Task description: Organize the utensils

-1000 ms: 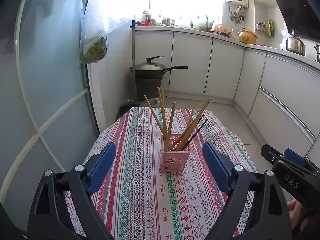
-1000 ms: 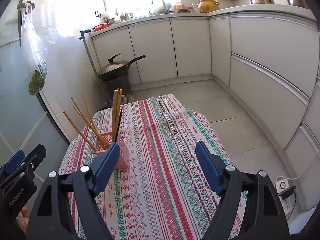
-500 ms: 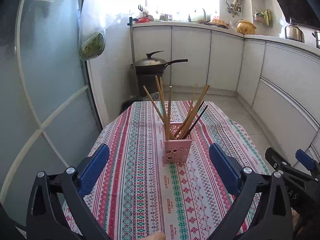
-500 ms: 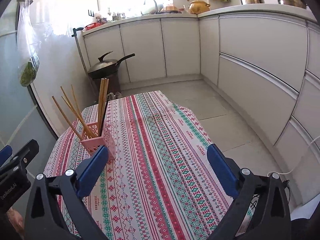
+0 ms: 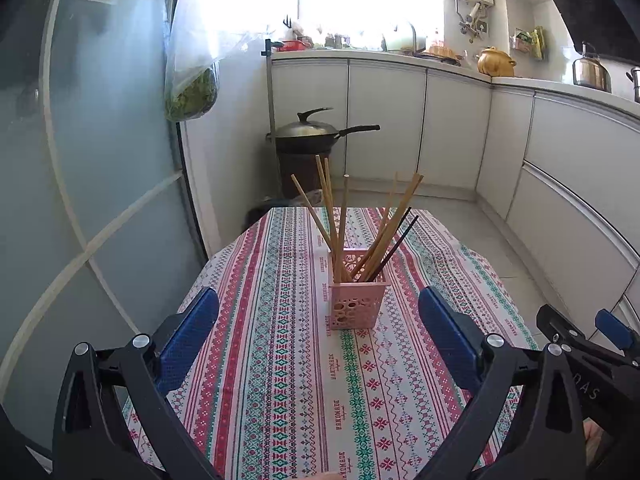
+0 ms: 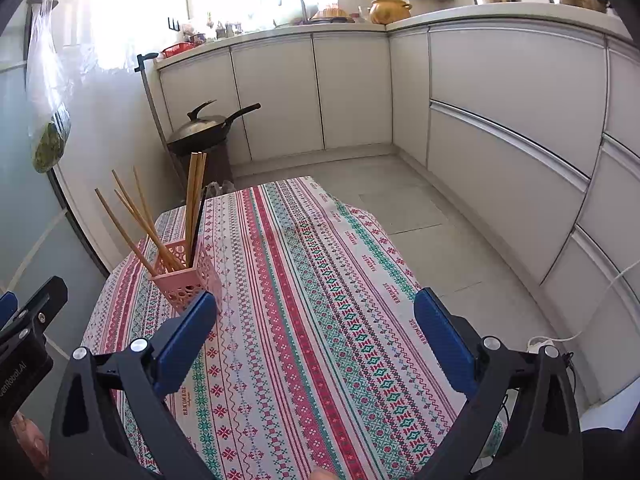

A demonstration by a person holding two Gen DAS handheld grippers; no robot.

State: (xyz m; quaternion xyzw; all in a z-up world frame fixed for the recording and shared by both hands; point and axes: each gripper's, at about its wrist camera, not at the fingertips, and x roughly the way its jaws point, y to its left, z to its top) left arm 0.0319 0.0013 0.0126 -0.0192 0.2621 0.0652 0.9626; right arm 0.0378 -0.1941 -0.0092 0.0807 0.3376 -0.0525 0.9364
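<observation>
Standing near the table's [image 5: 248,380] left edge, a holder [image 5: 356,300] is keeping chopsticks [image 5: 340,224]; both grippers [image 5: 318,334] [image 6: 316,332] are gaping wide, empty.

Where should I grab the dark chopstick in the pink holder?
Grip the dark chopstick on its upper shaft, coming from the right in the left wrist view: it leans right, outermost and clear of the wooden chopsticks. Its lower end is buried in the pink holder.

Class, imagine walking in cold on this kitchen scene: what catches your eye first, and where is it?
First, the pink perforated plastic holder bristling with wooden chopsticks, upright mid-table on the red-and-green patterned tablecloth. Next, the blue-padded left gripper and right gripper, both wide open and empty. Behind the table, a lidded black wok stands on a dark stand.
</observation>
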